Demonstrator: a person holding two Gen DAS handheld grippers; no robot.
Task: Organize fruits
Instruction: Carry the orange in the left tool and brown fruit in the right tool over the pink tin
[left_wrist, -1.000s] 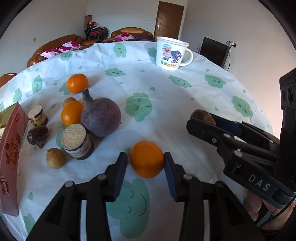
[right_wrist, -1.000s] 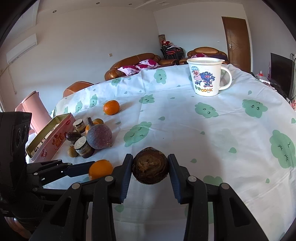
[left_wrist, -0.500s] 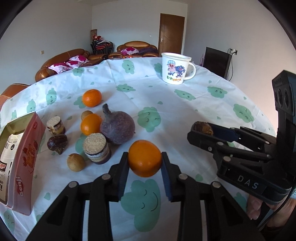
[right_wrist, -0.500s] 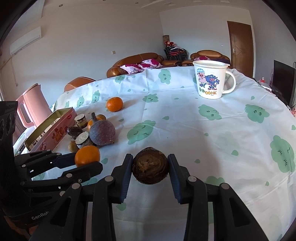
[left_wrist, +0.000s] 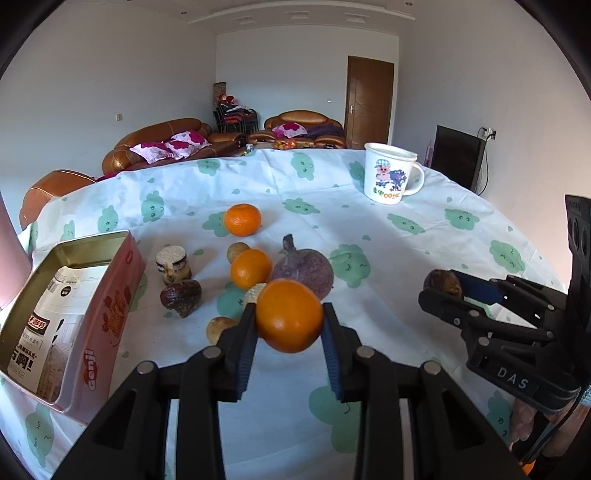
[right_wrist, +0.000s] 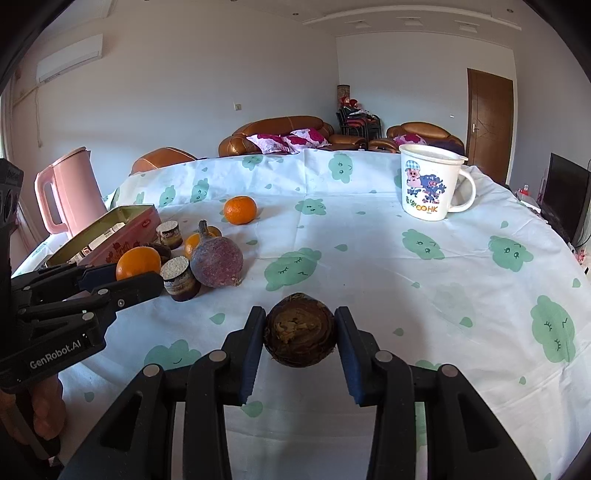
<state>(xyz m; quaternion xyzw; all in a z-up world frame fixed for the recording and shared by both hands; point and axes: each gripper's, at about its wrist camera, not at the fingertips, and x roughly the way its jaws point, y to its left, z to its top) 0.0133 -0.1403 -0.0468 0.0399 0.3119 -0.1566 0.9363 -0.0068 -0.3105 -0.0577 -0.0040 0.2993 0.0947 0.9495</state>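
Since a second ago the left gripper (left_wrist: 289, 320) has been lifting its orange (left_wrist: 289, 320) off the tablecloth (left_wrist: 424, 258) and swinging toward the open tin (left_wrist: 92, 325). Its pads are pinching that smooth, round fruit; the right gripper (right_wrist: 300, 334) is clamping one rough, dark brown, wrinkled fruit (right_wrist: 300, 334) above the cloth. Two more oranges (left_wrist: 250, 268) are lying beyond, beside one dull purple fruit with a stem (left_wrist: 304, 271), two cork-topped jars (left_wrist: 173, 260), two small tan round fruits (left_wrist: 218, 328) and another brown wrinkled one (left_wrist: 181, 296). One glossy cartoon mug (left_wrist: 389, 172) is standing well apart.
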